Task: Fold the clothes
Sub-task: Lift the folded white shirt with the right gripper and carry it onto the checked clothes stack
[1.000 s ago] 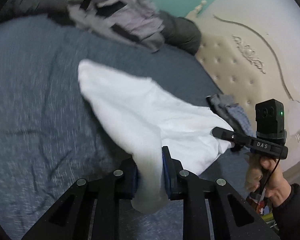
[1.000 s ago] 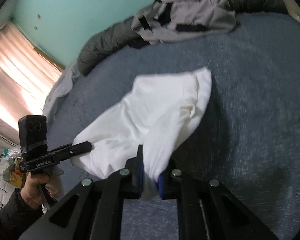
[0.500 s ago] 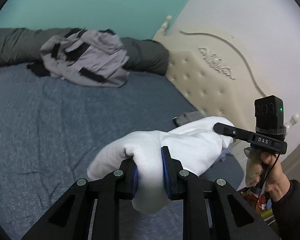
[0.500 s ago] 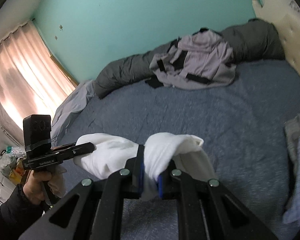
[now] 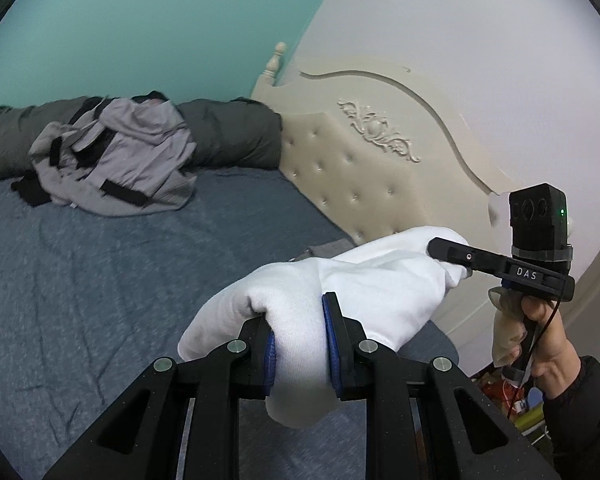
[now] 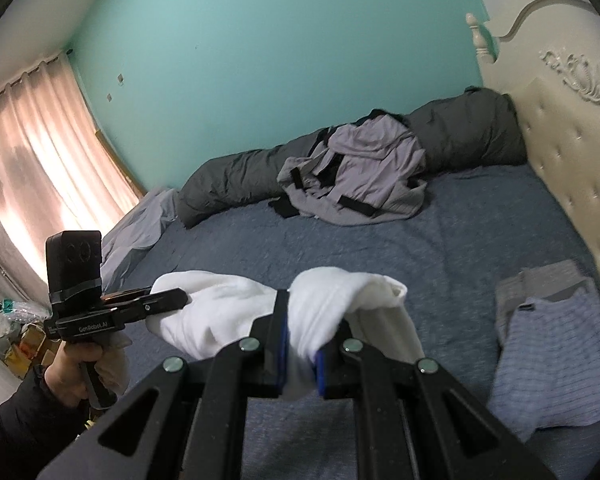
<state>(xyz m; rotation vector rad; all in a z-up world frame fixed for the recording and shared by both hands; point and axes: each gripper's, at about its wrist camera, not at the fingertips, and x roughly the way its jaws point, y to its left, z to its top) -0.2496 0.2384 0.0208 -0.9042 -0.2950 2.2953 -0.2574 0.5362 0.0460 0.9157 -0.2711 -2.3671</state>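
Note:
A white garment point(image 5: 360, 292) hangs in the air above the blue bedspread point(image 5: 100, 280), bunched between both grippers. My left gripper point(image 5: 300, 344) is shut on one bunched end of it. My right gripper point(image 6: 302, 344) is shut on the other end of the white garment point(image 6: 328, 300). In the left wrist view the right gripper point(image 5: 448, 250) shows at the right, held by a hand in a dark sleeve, its tip buried in the cloth. In the right wrist view the left gripper point(image 6: 180, 300) shows at the left, also gripping the cloth.
A crumpled grey garment with black straps point(image 6: 360, 172) lies at the far side of the bed against a dark rolled duvet point(image 6: 472, 136). A folded striped blue top on grey cloth point(image 6: 552, 344) rests by the cream tufted headboard point(image 5: 360, 168). Pink curtains point(image 6: 32, 160) hang at the left.
Both grippers rose together, lifting the white garment off the bedspread. It was spread out and trailing on the bed; now it hangs bunched between them. Both grips stayed shut.

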